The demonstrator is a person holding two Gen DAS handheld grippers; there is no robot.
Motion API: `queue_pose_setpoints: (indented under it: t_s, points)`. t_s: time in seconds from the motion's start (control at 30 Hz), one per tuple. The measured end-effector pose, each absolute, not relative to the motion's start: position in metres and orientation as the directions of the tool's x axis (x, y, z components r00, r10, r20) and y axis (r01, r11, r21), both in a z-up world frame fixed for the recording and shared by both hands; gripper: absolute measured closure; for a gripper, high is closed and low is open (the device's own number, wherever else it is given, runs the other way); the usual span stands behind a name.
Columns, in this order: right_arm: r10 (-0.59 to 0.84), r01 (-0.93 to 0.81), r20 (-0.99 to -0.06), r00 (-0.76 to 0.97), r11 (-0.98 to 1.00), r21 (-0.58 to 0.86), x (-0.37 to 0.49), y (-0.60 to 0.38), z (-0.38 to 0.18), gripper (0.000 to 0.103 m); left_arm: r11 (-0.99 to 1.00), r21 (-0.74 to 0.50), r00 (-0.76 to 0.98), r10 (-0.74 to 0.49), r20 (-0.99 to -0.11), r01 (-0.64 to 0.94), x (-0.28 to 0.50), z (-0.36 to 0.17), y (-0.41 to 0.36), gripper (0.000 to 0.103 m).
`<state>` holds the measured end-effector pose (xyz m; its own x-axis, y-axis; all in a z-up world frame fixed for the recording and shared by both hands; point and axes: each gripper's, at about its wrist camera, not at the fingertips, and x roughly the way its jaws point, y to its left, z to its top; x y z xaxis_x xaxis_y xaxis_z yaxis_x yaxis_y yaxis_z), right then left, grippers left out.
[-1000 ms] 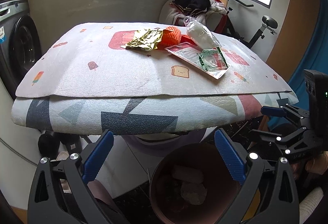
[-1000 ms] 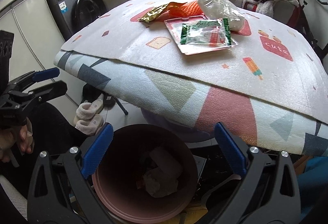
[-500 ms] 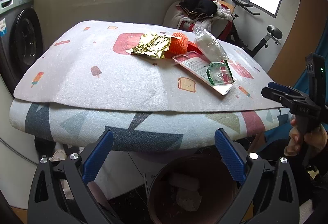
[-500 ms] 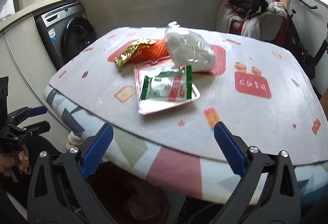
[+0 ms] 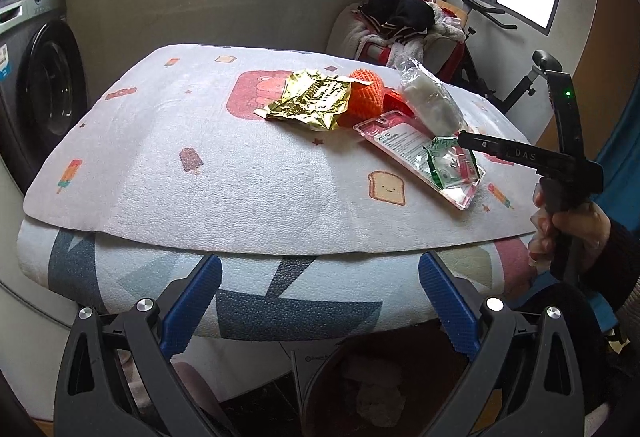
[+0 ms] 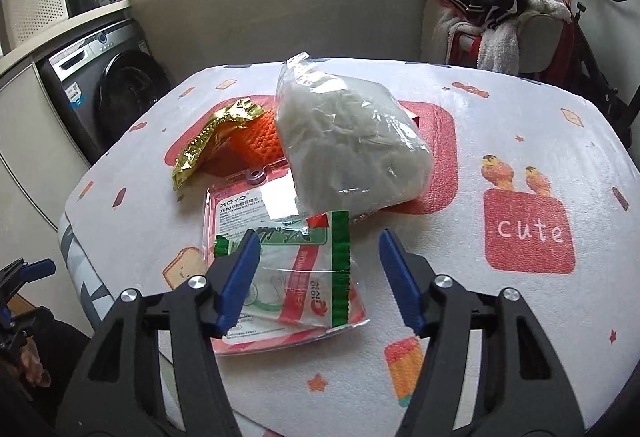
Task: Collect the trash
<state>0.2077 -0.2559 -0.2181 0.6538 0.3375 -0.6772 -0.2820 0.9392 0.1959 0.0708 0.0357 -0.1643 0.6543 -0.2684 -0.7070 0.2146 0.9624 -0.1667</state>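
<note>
On the mat-covered table [image 5: 168, 173] lies a pile of trash: a gold wrapper [image 5: 308, 103], an orange mesh [image 5: 362, 97], a clear bag of white stuff [image 6: 348, 149], a pink blister pack [image 6: 236, 205] and, on top of that pack, a green-and-red wrapper [image 6: 304, 277]. My right gripper [image 6: 319, 237] hovers over that wrapper, which lies between its closing jaws; the blue pads are not pressing on it. My left gripper [image 5: 319, 261] stands open and empty before the table's front edge, above a brown trash bin [image 5: 320, 397] with crumpled trash inside.
A washing machine [image 5: 44, 93] stands left of the table. Behind the table are a chair heaped with clothes [image 5: 400, 21] and an exercise bike [image 5: 532, 77]. A hand [image 5: 568, 229] holds the right gripper at the table's right corner.
The right gripper has gone from above the bin up over the table to the green-and-red wrapper, and its jaws have narrowed. The left gripper has drifted slightly, still open.
</note>
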Motion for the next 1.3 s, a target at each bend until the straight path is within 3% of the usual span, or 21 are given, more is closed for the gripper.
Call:
queue_pose_setpoints:
  t_s: [0.07, 0.2, 0.23, 0.27, 0.43, 0.57, 0.73, 0.8, 0.9, 1.1, 1.13, 1.17, 1.2, 1.3]
  points:
    - [0.338, -0.290, -0.692, 0.638, 0.938, 0.190, 0.211, -0.253, -0.224, 0.045, 0.962, -0.169, 0.651, -0.270, -0.710, 0.214, 0.074, -0.167, 0.035, 0.007]
    - [0.358, -0.310, -0.691, 0.628, 0.929, 0.200, 0.205, -0.254, -0.227, 0.077, 0.959, -0.173, 0.644, -0.280, -0.712, 0.226, 0.076, -0.168, 0.030, 0.007]
    - [0.362, -0.304, -0.684, 0.634, 0.929, 0.210, 0.202, -0.256, -0.225, 0.080, 0.958, -0.174, 0.644, -0.284, -0.711, 0.230, 0.077, -0.168, 0.029, 0.009]
    - [0.364, -0.298, -0.677, 0.639, 0.929, 0.218, 0.199, -0.258, -0.222, 0.098, 0.956, -0.174, 0.643, -0.287, -0.710, 0.234, 0.076, -0.168, 0.029, 0.011]
    - [0.402, -0.304, -0.612, 0.681, 0.916, 0.262, 0.173, -0.268, -0.202, 0.098, 0.955, -0.174, 0.638, -0.292, -0.712, 0.242, 0.073, -0.168, 0.027, 0.013]
    - [0.424, -0.303, -0.620, 0.660, 0.905, 0.297, 0.165, -0.266, -0.199, 0.098, 0.957, -0.175, 0.639, -0.284, -0.715, 0.231, 0.071, -0.168, 0.028, 0.014]
    - [0.443, -0.378, -0.661, 0.606, 0.891, 0.252, 0.155, -0.229, -0.206, 0.088, 0.962, -0.183, 0.661, -0.272, -0.699, 0.202, 0.070, -0.160, 0.037, 0.014]
    - [0.458, -0.431, -0.673, 0.581, 0.874, 0.222, 0.152, -0.209, -0.209, 0.080, 0.965, -0.182, 0.674, -0.261, -0.691, 0.187, 0.069, -0.156, 0.042, 0.014]
    - [0.437, -0.550, -0.717, 0.544, 0.831, 0.089, 0.149, -0.171, -0.214, 0.070, 0.969, -0.189, 0.692, -0.247, -0.679, 0.160, 0.069, -0.149, 0.054, 0.014]
    - [0.374, -0.728, -0.796, 0.476, 0.675, -0.118, 0.148, -0.111, -0.229, 0.066, 0.973, -0.209, 0.718, -0.215, -0.662, 0.098, 0.068, -0.142, 0.084, 0.014]
    - [0.367, -0.741, -0.803, 0.469, 0.658, -0.131, 0.149, -0.105, -0.231, 0.060, 0.973, -0.214, 0.720, -0.212, -0.660, 0.090, 0.068, -0.143, 0.088, 0.014]
    - [0.360, -0.748, -0.805, 0.471, 0.647, -0.149, 0.150, -0.101, -0.232, 0.040, 0.972, -0.218, 0.722, -0.210, -0.660, 0.084, 0.068, -0.143, 0.092, 0.014]
    - [0.355, -0.750, -0.801, 0.483, 0.640, -0.169, 0.151, -0.097, -0.233, 0.032, 0.972, -0.221, 0.722, -0.208, -0.659, 0.078, 0.068, -0.143, 0.095, 0.014]
    - [0.345, -0.746, -0.817, 0.462, 0.650, -0.147, 0.164, -0.094, -0.236, 0.036, 0.971, -0.230, 0.722, -0.208, -0.660, 0.069, 0.068, -0.146, 0.101, 0.014]
